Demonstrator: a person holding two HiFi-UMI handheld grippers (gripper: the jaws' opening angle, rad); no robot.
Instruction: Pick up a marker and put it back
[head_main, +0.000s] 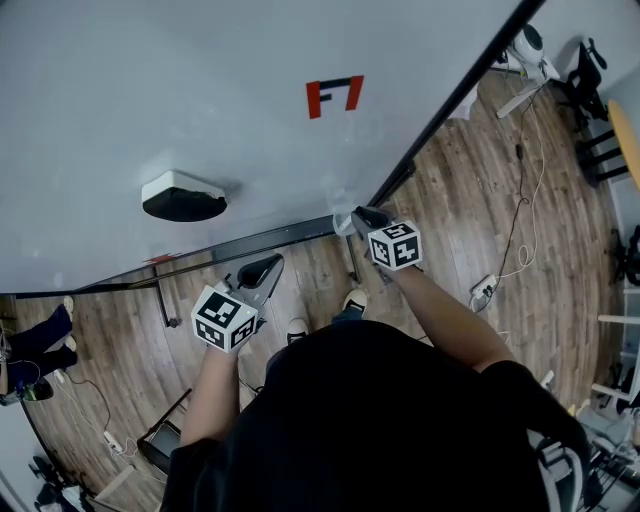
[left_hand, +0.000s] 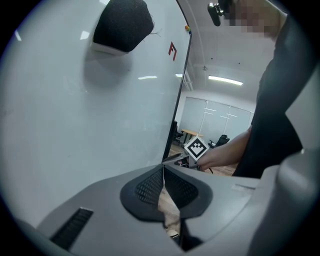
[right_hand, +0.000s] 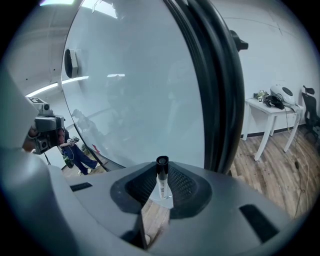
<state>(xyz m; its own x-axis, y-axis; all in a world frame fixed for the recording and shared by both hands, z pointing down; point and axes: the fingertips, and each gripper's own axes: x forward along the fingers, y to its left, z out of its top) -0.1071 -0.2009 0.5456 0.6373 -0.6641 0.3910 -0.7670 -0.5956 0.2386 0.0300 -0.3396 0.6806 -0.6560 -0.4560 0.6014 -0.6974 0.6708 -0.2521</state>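
A marker (right_hand: 162, 184) with a white body and a black cap stands upright between the pads of my right gripper (right_hand: 161, 192), which is shut on it. In the head view that gripper (head_main: 366, 217) is at the lower right corner of the whiteboard (head_main: 200, 80), just over the end of its tray (head_main: 260, 243). My left gripper (head_main: 264, 270) hangs below the tray, further left. Its jaws meet at the tips with nothing between them (left_hand: 163, 169). It points along the board toward the right gripper's marker cube (left_hand: 196, 148).
A black-and-white eraser (head_main: 183, 196) sticks to the board, left of a red mark (head_main: 335, 96). The board's black frame (right_hand: 215, 75) runs close past the right gripper. A white table (right_hand: 272, 107) and cables (head_main: 520, 220) occupy the wooden floor; another person's legs (head_main: 40, 340) show far left.
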